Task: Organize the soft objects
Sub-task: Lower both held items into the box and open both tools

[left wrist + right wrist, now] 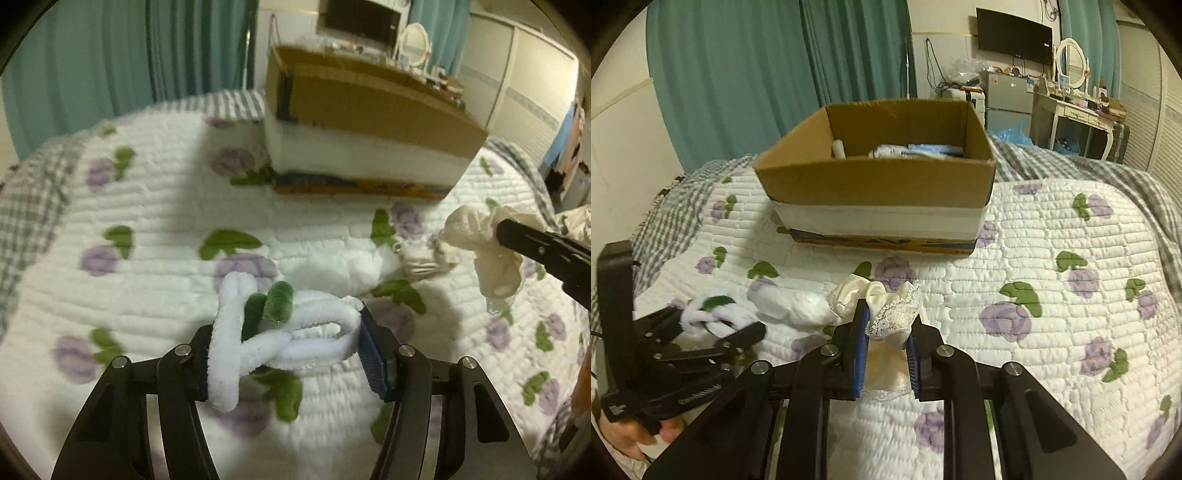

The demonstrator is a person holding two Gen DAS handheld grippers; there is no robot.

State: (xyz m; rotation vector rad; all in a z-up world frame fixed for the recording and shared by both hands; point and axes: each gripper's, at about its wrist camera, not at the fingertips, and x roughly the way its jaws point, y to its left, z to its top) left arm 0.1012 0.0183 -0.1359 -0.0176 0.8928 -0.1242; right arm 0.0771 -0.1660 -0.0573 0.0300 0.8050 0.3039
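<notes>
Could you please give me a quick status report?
Left gripper shut on white chenille toy. Right gripper shut on cream lace cloth. Cardboard box ahead, path clear.

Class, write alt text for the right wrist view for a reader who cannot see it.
The right gripper is shut on a cream lace-trimmed cloth above a floral quilt. An open cardboard box stands beyond; the left gripper holds a white and green knotted toy.

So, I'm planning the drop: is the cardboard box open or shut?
Open. The right wrist view looks over the cardboard box rim to its inside wall, with white and blue soft items lying inside; no lid covers them.
</notes>
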